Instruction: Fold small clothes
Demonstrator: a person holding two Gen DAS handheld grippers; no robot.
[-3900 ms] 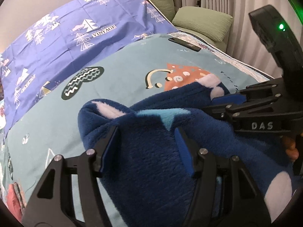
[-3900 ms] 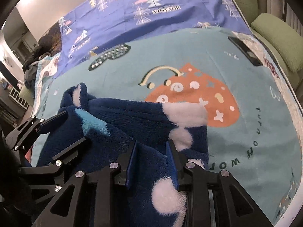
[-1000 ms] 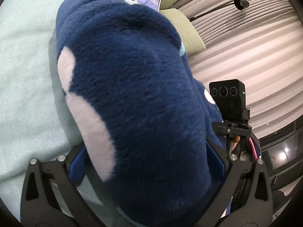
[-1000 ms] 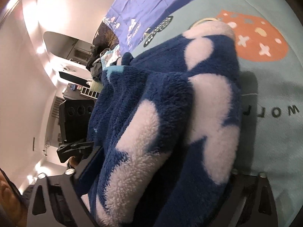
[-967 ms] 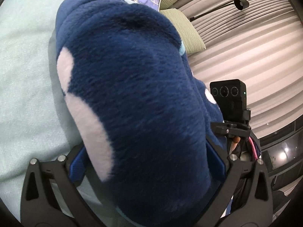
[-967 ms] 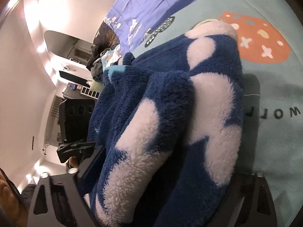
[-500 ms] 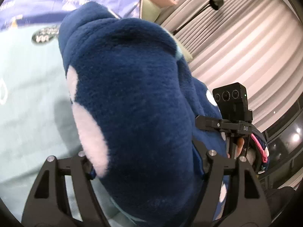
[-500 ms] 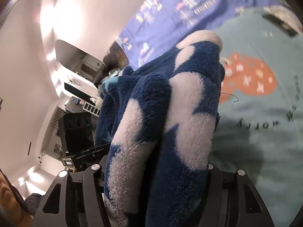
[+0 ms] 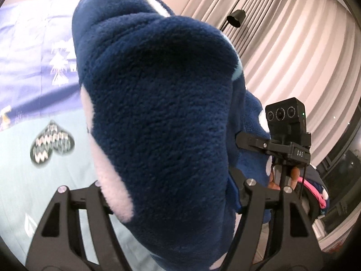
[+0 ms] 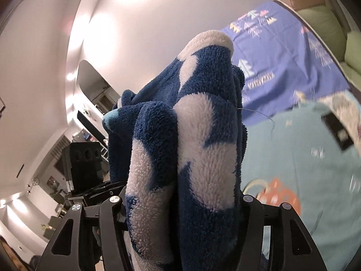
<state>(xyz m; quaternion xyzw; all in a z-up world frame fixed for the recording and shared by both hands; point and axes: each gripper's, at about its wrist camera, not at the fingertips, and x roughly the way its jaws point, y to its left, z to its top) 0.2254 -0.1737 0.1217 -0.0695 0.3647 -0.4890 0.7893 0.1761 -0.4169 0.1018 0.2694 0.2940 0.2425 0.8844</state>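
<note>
Two grippers share one load: the navy fleece garment (image 9: 162, 117) with white patches is lifted clear of the teal bedspread (image 9: 20, 176). Left gripper (image 9: 171, 194) is clamped on a thick bunch; right gripper (image 10: 180, 205) likewise, with cloth filling the gap between its fingers. From the left wrist view, the right gripper (image 9: 286, 149) sits at 3 o'clock, close by. The garment's long axis appears to run between them, the bulk rising toward 12 o'clock. Bedspread lies at 9 o'clock of the left tool, 4 o'clock of the right. No containers in view. Likely next: lowering it flat onto the bedspread.
</note>
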